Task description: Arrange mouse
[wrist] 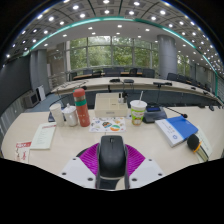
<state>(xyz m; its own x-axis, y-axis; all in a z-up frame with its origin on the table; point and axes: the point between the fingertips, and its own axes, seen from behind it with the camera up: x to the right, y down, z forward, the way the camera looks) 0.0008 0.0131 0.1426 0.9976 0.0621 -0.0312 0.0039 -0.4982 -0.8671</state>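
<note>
A black computer mouse [112, 162] sits between my two fingers, its wheel end pointing forward. The magenta pads [87, 159] press against both of its sides with no gap showing. My gripper [112, 152] is shut on the mouse and holds it over the near part of a pale table [60, 150]. The underside of the mouse is hidden, so I cannot tell whether it touches the table.
Beyond the fingers stand a red canister [81, 107], white cups [67, 115], a paper cup [138, 111] and a coloured sheet [107, 125]. A blue notebook [178, 129] and a dark object [193, 142] lie right. A white box [42, 137] lies left.
</note>
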